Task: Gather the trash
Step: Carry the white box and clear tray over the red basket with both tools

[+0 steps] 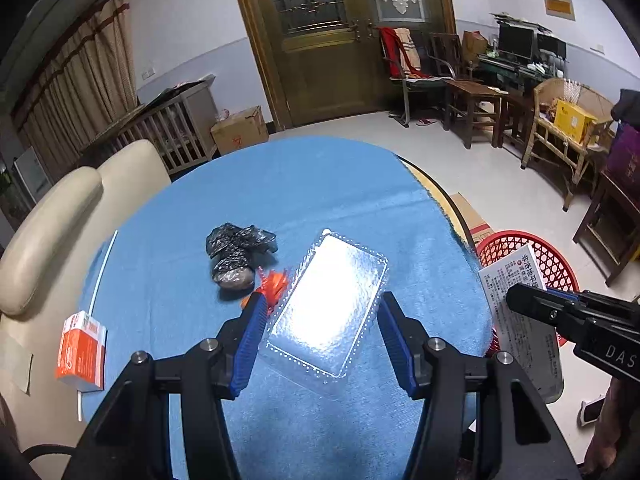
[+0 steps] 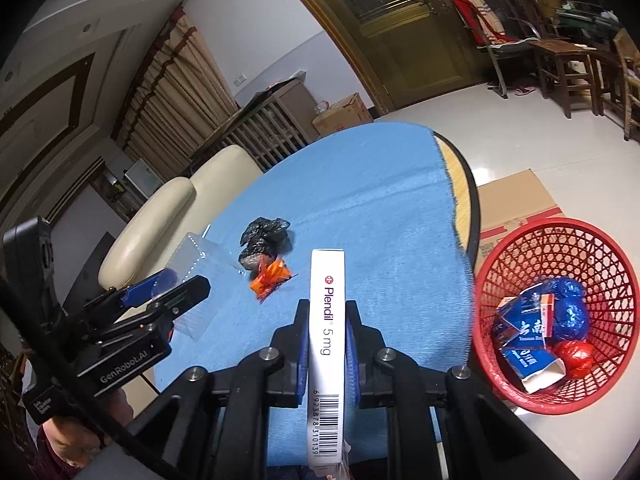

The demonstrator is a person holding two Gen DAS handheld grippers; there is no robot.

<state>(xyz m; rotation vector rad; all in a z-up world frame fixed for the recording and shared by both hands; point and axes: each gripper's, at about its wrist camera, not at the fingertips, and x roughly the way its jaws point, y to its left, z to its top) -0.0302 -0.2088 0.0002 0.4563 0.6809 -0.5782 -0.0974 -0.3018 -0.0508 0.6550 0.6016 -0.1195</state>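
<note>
My left gripper [image 1: 322, 304] is shut on a clear plastic clamshell tray [image 1: 328, 300], its blue pads pressing on both long edges above the blue tablecloth [image 1: 320, 184]. The right wrist view shows that gripper [image 2: 184, 284] at the left, with the clear tray [image 2: 196, 256] lifted. My right gripper [image 2: 327, 304] is shut on a white medicine box [image 2: 328, 320], held on edge. In the left wrist view this gripper [image 1: 516, 298] holds the white box [image 1: 514, 276] over the table's right edge. A crumpled black bag [image 1: 236, 252] and an orange wrapper [image 1: 274, 284] lie on the cloth.
A red mesh basket [image 2: 592, 248] stands on the floor right of the table, with blue packets and a red bag inside. An orange-and-white carton [image 1: 82, 348] sits at the table's left edge beside a cream chair [image 1: 60, 240]. A cardboard box [image 2: 516, 196] lies behind the basket.
</note>
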